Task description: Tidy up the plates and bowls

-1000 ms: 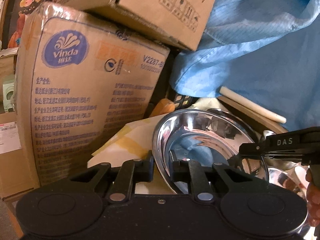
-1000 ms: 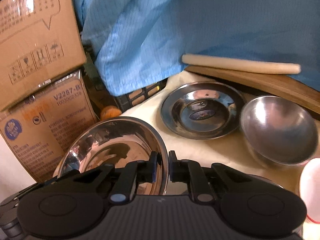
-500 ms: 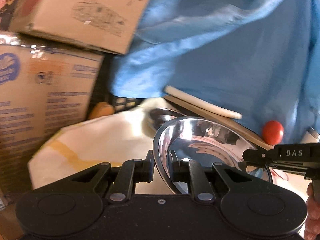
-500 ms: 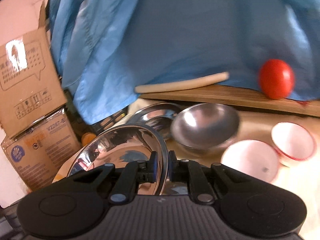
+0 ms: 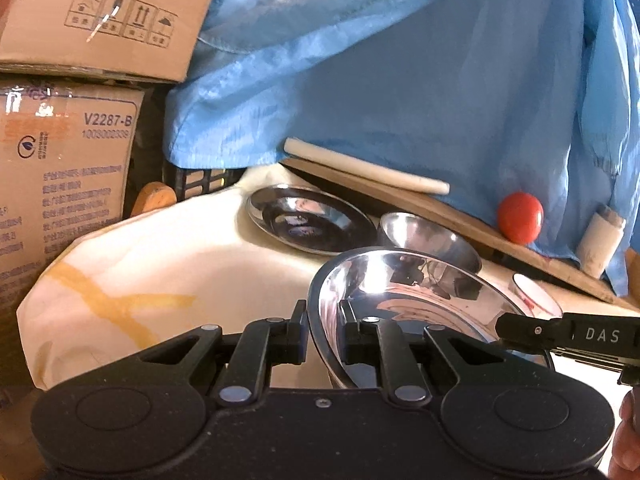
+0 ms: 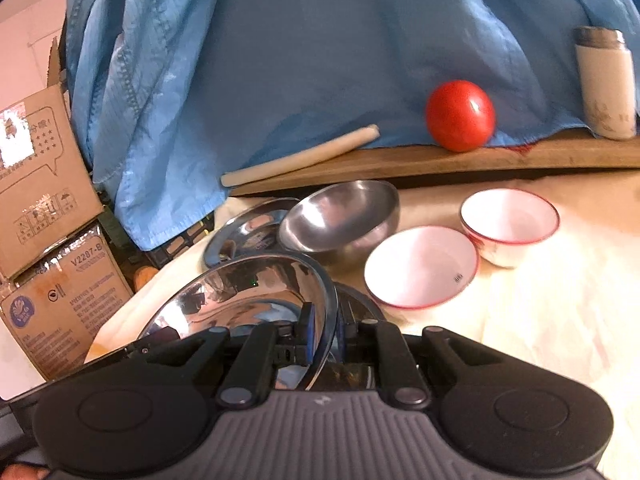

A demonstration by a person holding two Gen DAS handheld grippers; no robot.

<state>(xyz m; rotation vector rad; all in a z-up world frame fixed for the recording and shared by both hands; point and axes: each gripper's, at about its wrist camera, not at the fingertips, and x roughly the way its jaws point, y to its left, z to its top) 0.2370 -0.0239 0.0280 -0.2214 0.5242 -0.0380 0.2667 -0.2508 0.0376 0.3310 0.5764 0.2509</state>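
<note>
Left to right: my left gripper [image 5: 323, 330] is clamped on the near rim of a shiny steel plate [image 5: 420, 300], and my right gripper [image 6: 325, 330] pinches the opposite rim, so both carry 1 plate between them, tilted above the cream cloth [image 5: 180, 260]. Ahead, slightly left of the grippers, a second steel plate [image 5: 308, 220] lies flat. I judge it the stacking target; the left hand is nearer.
</note>
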